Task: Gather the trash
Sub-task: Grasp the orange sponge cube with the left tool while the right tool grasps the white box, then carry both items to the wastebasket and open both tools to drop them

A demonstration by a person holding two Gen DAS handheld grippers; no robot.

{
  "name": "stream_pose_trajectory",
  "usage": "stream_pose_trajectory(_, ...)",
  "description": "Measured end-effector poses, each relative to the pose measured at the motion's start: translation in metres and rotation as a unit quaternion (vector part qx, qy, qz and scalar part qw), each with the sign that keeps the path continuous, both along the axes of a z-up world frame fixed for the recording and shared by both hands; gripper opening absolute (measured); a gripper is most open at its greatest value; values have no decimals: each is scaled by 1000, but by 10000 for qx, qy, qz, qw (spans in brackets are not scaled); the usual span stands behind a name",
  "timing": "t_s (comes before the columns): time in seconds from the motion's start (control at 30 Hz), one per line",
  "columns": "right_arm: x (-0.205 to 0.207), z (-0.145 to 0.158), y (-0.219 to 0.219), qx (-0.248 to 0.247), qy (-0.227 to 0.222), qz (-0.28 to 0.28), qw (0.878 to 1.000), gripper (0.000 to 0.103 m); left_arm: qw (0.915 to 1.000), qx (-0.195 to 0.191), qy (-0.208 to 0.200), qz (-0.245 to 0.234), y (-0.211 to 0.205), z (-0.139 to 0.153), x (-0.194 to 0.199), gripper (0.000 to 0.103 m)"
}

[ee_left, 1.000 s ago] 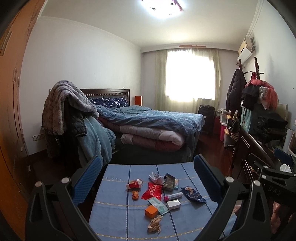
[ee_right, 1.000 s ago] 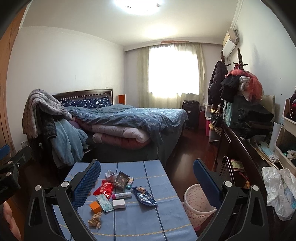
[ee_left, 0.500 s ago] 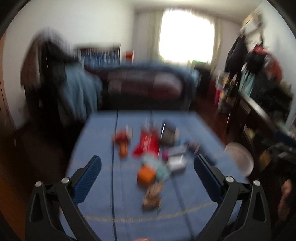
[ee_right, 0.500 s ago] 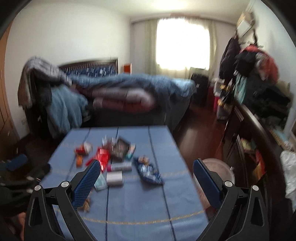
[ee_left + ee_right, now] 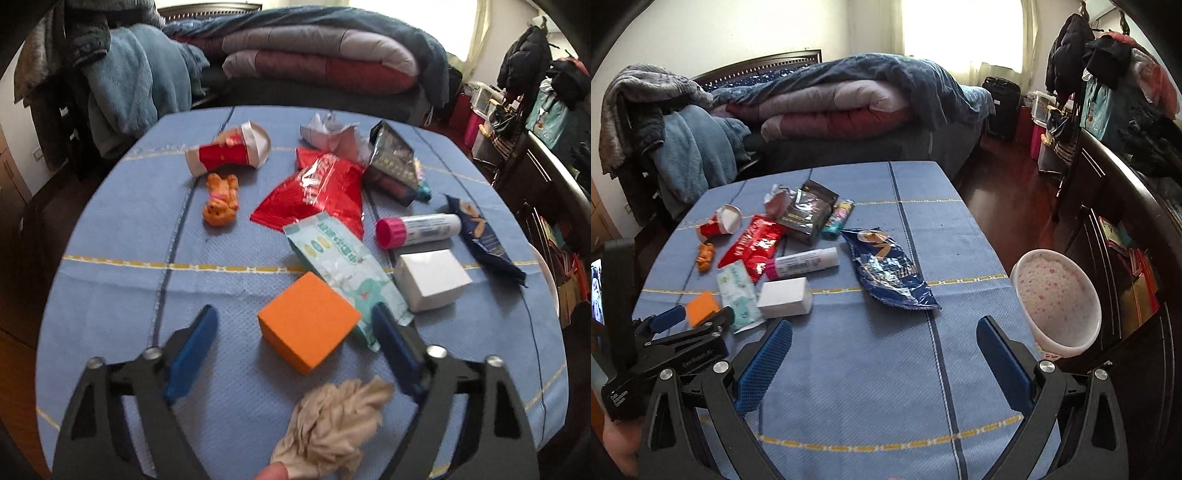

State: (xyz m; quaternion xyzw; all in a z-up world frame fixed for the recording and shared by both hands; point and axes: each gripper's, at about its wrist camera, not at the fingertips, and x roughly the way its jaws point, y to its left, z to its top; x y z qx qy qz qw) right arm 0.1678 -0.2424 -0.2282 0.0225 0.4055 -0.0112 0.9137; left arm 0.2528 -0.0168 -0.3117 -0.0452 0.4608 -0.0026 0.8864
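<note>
Right, quick notes —
L gripper: jaws closing but spread wide; pads press on nothing. Orange box sits in the gap, clear of both pads as far as I can tell; right pad lies over the corner of the wipes pack.
Crumpled tissue: just under the L gripper, near edge of the cloth, a fingertip of the person at the bottom of the left view, next to it.
R gripper: jaws spread wide, nothing between them, only bare blue tablecloth below. No contact w/ any item.
L gripper from the right view: low over the table's left side, tips at either side of the orange box.
Trash pile: red wrapper, dark foil pouch, white crumpled paper, red paper cup on its side, small orange figure just below the cup.
More items: tube w/ pink cap, white box just below it, dark blue snack bag at far right.
Bin: pink-speckled waste basket off the table's right edge, beside the R gripper's right finger; inside can't be made out.
Background: bed w/ folded quilts behind the table.
</note>
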Motion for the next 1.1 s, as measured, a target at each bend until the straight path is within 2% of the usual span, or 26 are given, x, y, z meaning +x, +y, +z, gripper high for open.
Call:
stream_pose_trajectory(0.03, 2, -2, -1, -12, 22, -7, 10000, 99, 9999, -126, -8, 32, 3, -2, 1, 75)
stream_pose_trajectory(0.13, 14, -13, 0, -1, 145, -5, 9999, 99, 9993, -329, -118, 128, 8, 0, 0, 51)
stream_pose_trajectory(0.17, 17, -16, 0, 32, 158, 14, 9999, 97, 9991, -387, -108, 121, 9, 1, 1, 49)
stream_pose_trajectory(0.33, 38, -32, 17, 489, 474, 473, 9966, 84, 9979, -554, -257, 195, 17, 8, -4, 48)
stream_pose_trajectory(0.4, 45, -36, 29, 533, 548, 663, 9949, 82, 9970, -608, -369, 311, 26, 13, -7, 48)
stream_pose_trajectory(0.5, 58, -43, 54, 561, 640, 938, 9919, 80, 9957, -593, -495, 505, 40, 22, -12, 48)
stream_pose_trajectory(0.7, 75, -61, 82, 280, 866, 1091, 9899, 76, 9946, -624, -502, 661, 61, 26, -16, 49)
stream_pose_trajectory(0.73, 77, -64, 84, 282, 907, 1096, 9894, 73, 9946, -629, -505, 653, 62, 26, -16, 49)
stream_pose_trajectory(0.83, 75, -64, 88, -13, 807, 1033, 9914, 52, 9945, -665, -521, 627, 63, 27, -16, 49)
stream_pose_trajectory(0.97, 74, -63, 81, 120, 825, 1051, 9910, 51, 9946, -637, -595, 569, 59, 31, -17, 49)
stream_pose_trajectory(1.1, 64, -53, 68, 103, 655, 959, 9932, 51, 9946, -584, -698, 504, 51, 40, -20, 49)
